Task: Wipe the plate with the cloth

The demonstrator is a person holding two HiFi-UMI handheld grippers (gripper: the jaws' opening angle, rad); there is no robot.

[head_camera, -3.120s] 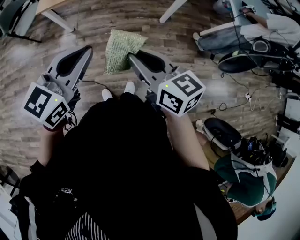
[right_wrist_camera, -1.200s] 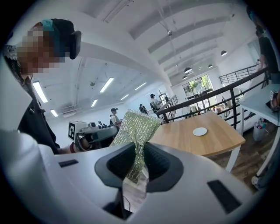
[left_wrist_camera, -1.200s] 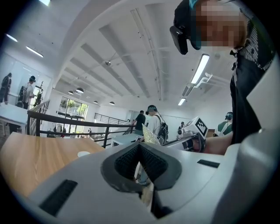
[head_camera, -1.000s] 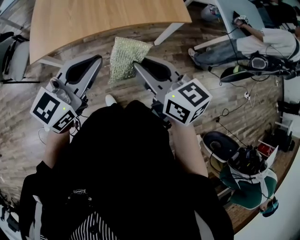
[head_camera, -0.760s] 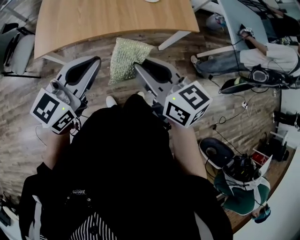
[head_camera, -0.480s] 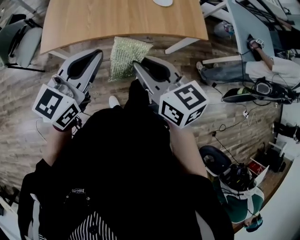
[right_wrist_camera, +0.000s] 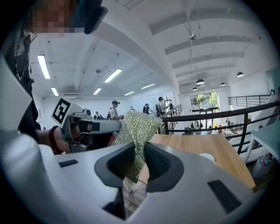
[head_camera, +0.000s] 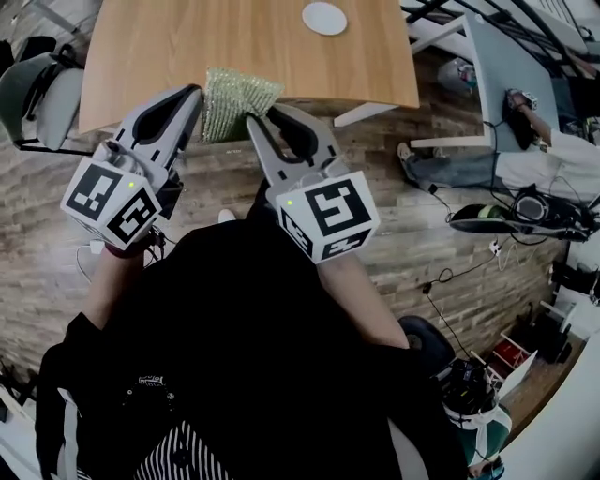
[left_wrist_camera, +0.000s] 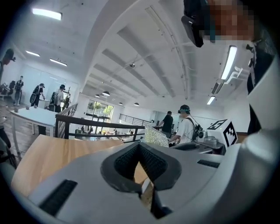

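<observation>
A small white plate (head_camera: 324, 18) lies at the far side of the wooden table (head_camera: 169, 42); it also shows as a pale disc (right_wrist_camera: 207, 156) in the right gripper view. My right gripper (head_camera: 253, 117) is shut on a glittery green cloth (head_camera: 234, 91), which stands up from between its pads (right_wrist_camera: 138, 127) over the table's near edge. The left gripper (head_camera: 194, 91) is level with it, just left of the cloth, jaws shut with nothing between them (left_wrist_camera: 139, 145). From the left gripper view the cloth (left_wrist_camera: 156, 136) shows just to the right. Both grippers are well short of the plate.
A grey chair (head_camera: 33, 75) stands at the table's left end. White table legs (head_camera: 366, 112) reach down onto the plank floor. To the right are another desk, a seated person (head_camera: 534, 155), cables and gear (head_camera: 525, 220) on the floor.
The table has come fully into view and the plate has appeared. Both grippers moved forward together, carrying the cloth from over the floor to the table's near edge.
</observation>
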